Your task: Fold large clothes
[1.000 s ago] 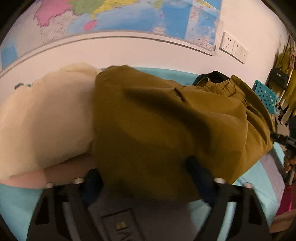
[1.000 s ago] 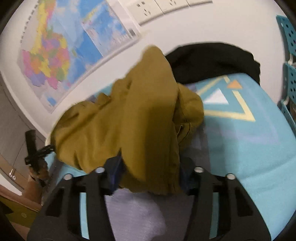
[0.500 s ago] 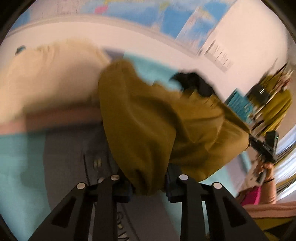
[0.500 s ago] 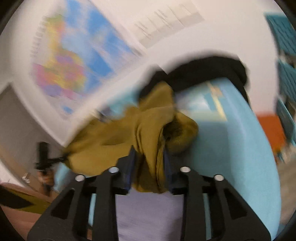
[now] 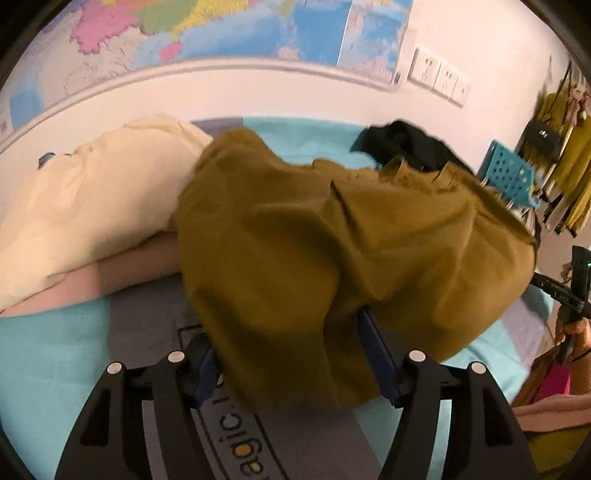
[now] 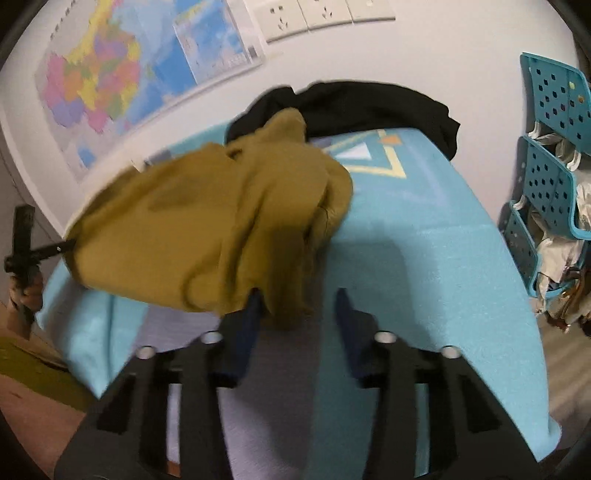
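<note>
An olive-brown garment [image 5: 332, 240] lies bunched on the blue mat [image 5: 48, 354]. In the left wrist view my left gripper [image 5: 288, 343] reaches under its near edge. The jaws are opening and stand wide, and the cloth drapes loosely between them, hiding the fingertips. In the right wrist view the other end of the garment [image 6: 207, 229] hangs in a lump against the left finger [image 6: 247, 321] of my right gripper [image 6: 299, 306]. Those jaws are closing, and bare mat shows between the cloth and the right finger [image 6: 349, 317].
A cream garment [image 5: 92, 206] lies at the mat's far left and a black one [image 6: 369, 107] at the far end by the wall. Teal perforated baskets [image 6: 546, 184] stand past the mat's right edge [image 6: 517, 295]. A map hangs on the wall [image 5: 258, 33].
The left jaws pinched a fold half a second ago and now stand wide again. The right jaws are narrower than a second ago, and the cloth that filled them now sits by one finger.
</note>
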The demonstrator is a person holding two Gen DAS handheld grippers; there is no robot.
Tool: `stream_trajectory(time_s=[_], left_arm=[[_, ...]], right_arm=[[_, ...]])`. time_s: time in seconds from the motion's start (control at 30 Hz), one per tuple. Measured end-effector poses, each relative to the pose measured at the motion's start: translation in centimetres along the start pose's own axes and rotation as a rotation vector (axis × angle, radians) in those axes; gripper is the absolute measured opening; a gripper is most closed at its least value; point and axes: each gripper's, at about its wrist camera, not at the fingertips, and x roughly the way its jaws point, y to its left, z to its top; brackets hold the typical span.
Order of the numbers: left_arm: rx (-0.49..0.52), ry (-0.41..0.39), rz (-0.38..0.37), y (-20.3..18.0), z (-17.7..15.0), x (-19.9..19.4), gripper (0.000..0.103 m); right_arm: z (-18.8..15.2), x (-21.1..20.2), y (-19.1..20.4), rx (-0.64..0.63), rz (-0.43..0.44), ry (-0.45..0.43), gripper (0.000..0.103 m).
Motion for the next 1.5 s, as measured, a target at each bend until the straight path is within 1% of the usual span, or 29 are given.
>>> stream_trajectory(time_s=[0.03, 0.07, 0.13, 0.2, 0.27, 0.3, 0.33, 0.4, 0.43, 0.5, 0.57, 0.6, 0.63, 0.73, 0.83, 0.9, 1.03, 1.07, 1.1, 1.13, 1.17, 1.2, 1.23, 1.27, 1.3, 1.37, 1.4, 1.43, 1.5], left_arm=[[-0.008, 0.016, 0.010, 0.3, 0.1, 0.8, 0.060], [-0.017, 0.028, 0.015, 0.7, 0.1, 1.2, 0.057], [-0.035, 0.039, 0.006, 1.1, 0.3, 1.7, 0.054], [-0.045, 0.035, 0.018, 1.3, 0.3, 1.8, 0.052], [-0.048, 0.038, 0.027, 1.2, 0.3, 2.0, 0.052], [-0.052, 0.040, 0.028, 1.1, 0.4, 2.1, 0.053], [-0.045, 0.041, 0.040, 0.9, 0.5, 2.1, 0.053], [-0.004, 0.029, 0.080, 0.1, 0.8, 1.6, 0.053], [0.006, 0.014, 0.089, -0.3, 0.9, 1.4, 0.053], [0.024, -0.037, 0.074, -0.8, 1.3, 0.0, 0.053], [0.013, -0.101, 0.037, -0.7, 1.7, -2.0, 0.054], [0.009, -0.123, 0.025, -0.7, 2.0, -2.8, 0.056], [0.009, -0.148, 0.016, -0.7, 2.4, -3.7, 0.060], [0.043, -0.274, -0.028, -1.4, 3.8, -6.3, 0.072], [0.088, -0.305, -0.014, -2.7, 5.1, -6.5, 0.073], [0.147, -0.266, -0.003, -4.3, 6.1, -4.7, 0.073], [0.211, -0.117, -0.003, -6.3, 7.0, 0.9, 0.073], [0.214, -0.070, -0.012, -6.5, 7.1, 2.5, 0.073], [0.209, -0.039, -0.018, -6.5, 7.2, 3.7, 0.072], [0.203, -0.011, -0.022, -6.5, 7.3, 4.9, 0.072], [0.200, 0.001, -0.023, -6.5, 7.3, 5.5, 0.072], [0.196, 0.010, -0.022, -6.5, 7.3, 6.0, 0.072], [0.189, 0.018, -0.023, -6.4, 7.3, 6.3, 0.072], [0.179, 0.021, -0.033, -6.2, 7.4, 6.5, 0.072], [0.176, 0.021, -0.037, -6.1, 7.4, 6.6, 0.072], [0.171, 0.007, -0.044, -5.8, 7.8, 6.5, 0.072], [0.166, -0.005, -0.040, -5.8, 8.1, 6.2, 0.072], [0.161, -0.018, -0.039, -5.7, 8.3, 5.9, 0.072], [0.155, -0.051, -0.044, -5.6, 8.8, 5.3, 0.072]], right_arm=[[0.1, -0.1, 0.0, 0.007, 0.024, -0.025, 0.009], [0.3, -0.4, 0.0, 0.007, 0.010, -0.033, 0.006], [1.1, -1.9, 0.5, -0.024, -0.028, -0.086, 0.004], [2.1, -4.3, -0.2, 0.014, -0.063, -0.168, 0.000], [2.4, -6.3, -2.4, 0.068, -0.210, -0.233, 0.000], [2.3, -6.9, -4.2, 0.152, -0.184, -0.245, 0.000], [2.1, -7.0, -4.7, 0.175, -0.149, -0.238, 0.000], [2.2, -6.4, -3.0, 0.103, -0.134, -0.194, 0.001], [2.5, -5.9, -1.8, 0.073, -0.097, -0.176, 0.002], [3.4, -5.5, 0.2, 0.036, -0.046, -0.181, 0.014], [4.9, -4.8, 2.5, -0.014, 0.002, -0.188, 0.038], [5.6, -4.4, 3.5, -0.034, 0.014, -0.183, 0.046], [6.5, -3.6, 4.7, -0.059, 0.034, -0.170, 0.058], [9.1, -0.6, 7.8, -0.121, 0.100, -0.122, 0.059], [11.8, 3.6, 11.0, -0.154, 0.154, -0.041, 0.059], [13.2, 6.2, 12.9, -0.172, 0.188, 0.003, 0.059], [16.0, 11.3, 16.3, -0.204, 0.204, 0.103, 0.060], [16.4, 12.6, 16.9, -0.202, 0.214, 0.142, 0.060], [16.5, 14.5, 17.5, -0.203, 0.219, 0.215, 0.060], [16.4, 15.5, 17.8, -0.216, 0.202, 0.252, 0.060], [16.2, 16.4, 18.1, -0.236, 0.174, 0.272, 0.053], [15.8, 17.2, 18.3, -0.267, 0.155, 0.300, 0.043], [15.5, 17.7, 18.5, -0.289, 0.139, 0.314, 0.022], [15.5, 17.8, 18.5, -0.308, 0.126, 0.305, 0.015], [15.6, 17.4, 18.5, -0.312, 0.129, 0.284, 0.010], [16.5, 16.1, 18.5, -0.307, 0.121, 0.213, 0.009], [17.2, 15.0, 18.8, -0.319, 0.120, 0.153, 0.009], [17.9, 14.1, 19.1, -0.323, 0.115, 0.094, 0.002], [18.9, 13.6, 19.8, -0.332, 0.107, 0.032, 0.003]])
